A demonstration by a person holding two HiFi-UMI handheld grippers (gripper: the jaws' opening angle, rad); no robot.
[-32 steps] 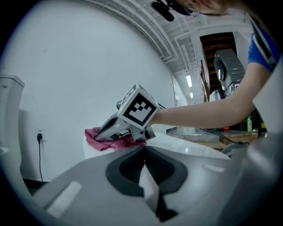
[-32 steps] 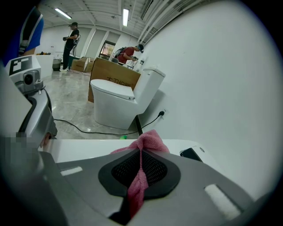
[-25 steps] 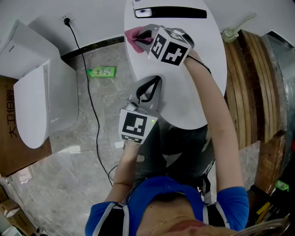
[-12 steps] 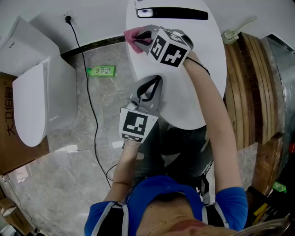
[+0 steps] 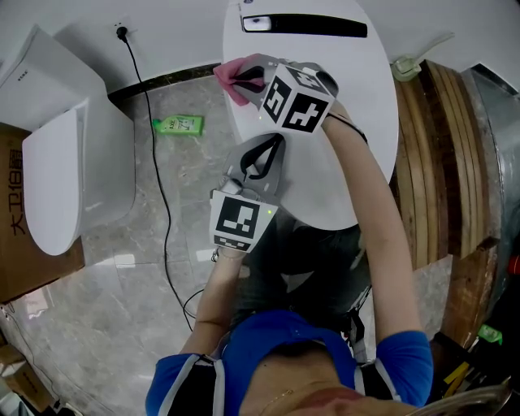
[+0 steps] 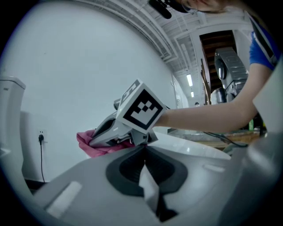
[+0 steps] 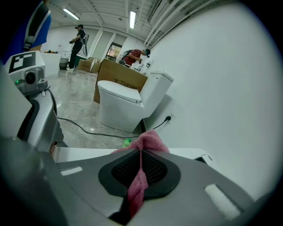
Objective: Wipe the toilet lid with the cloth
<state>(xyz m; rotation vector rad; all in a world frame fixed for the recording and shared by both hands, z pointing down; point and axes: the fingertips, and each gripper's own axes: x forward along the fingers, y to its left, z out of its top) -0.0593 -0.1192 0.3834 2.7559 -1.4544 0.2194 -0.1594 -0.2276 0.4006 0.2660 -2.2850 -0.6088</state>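
Right claw [image 5: 244,77] [image 7: 140,155]: jaws are clamping the pink cloth [image 5: 230,75] [image 7: 148,141], with the fabric running down the seam between the pads and bunching out past the tips. I'm pressing it at the far-left rim of the white toilet lid [image 5: 357,122] [image 7: 88,153], and part of the cloth is hanging over the edge above the floor [image 5: 122,309]. My right arm is reaching across the lid from the near side.

Left claw [image 5: 264,158] [image 6: 145,160]: jaws are sitting together. It's hovering or resting at the lid's near-left edge; I can't tell if it's touching. It's pointing at the right claw, and its camera is picking up the cloth [image 6: 95,145] and the lid surface [image 6: 190,148] beyond.

A black strip [image 5: 313,24] is running across the far end of the lid.

On the floor to the left, a green bottle [image 5: 179,126] [image 7: 127,142] is lying near the wall, and a black cable [image 5: 154,162] is trailing from a wall socket [image 5: 120,35]. A second toilet [image 5: 65,187] [image 7: 126,103] is standing further left, beside a cardboard box [image 5: 24,244] [image 7: 121,79]. Wooden planks [image 5: 455,146] are lying to the right of the lid.

The right gripper view is showing two people [image 7: 79,39] far back in the room.
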